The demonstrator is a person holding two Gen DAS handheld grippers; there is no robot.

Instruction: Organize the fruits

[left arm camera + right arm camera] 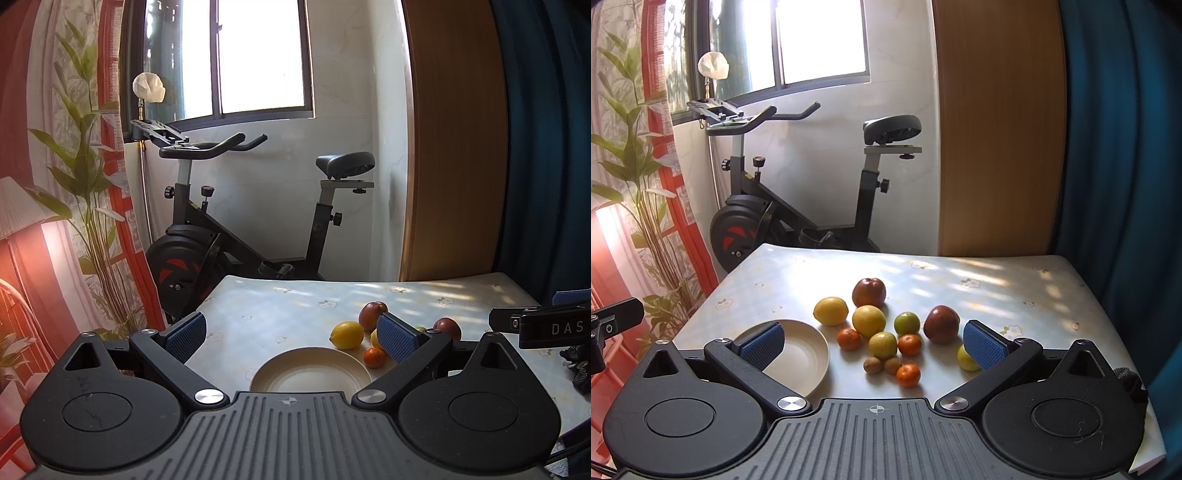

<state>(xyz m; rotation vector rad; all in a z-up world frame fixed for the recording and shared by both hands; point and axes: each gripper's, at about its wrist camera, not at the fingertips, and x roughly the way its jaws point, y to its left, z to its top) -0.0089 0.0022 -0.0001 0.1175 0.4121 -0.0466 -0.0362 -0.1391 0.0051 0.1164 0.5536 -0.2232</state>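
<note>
Your left gripper (293,334) is held level above the near edge of the table (277,306), pointing toward the window wall, its two blue-padded fingers spread wide with nothing between them. Directly ahead of it, framed by the fingers, sits an empty cream plate (310,371).

Your right gripper (873,341) is held the same way, level and forward-facing, its fingers also wide apart and empty. It hovers just short of the fruit pile. The plate (809,354) lies at its left, partly behind the left finger pad.

The fruit is loose on the flowered tablecloth (979,280), just right of the plate. At the back stands a red apple (868,291), with a lemon (831,311) to its left and a larger yellow citrus (868,320) in front. A green lime (907,323) and a second red apple (941,324) lie further right. Nearer you are three small oranges (908,374), a yellow-green fruit (882,345) and two brown kiwis (873,365). One more yellow fruit (966,358) is half hidden by the right finger pad.

Beyond the table stands an exercise bike (798,184).
</note>
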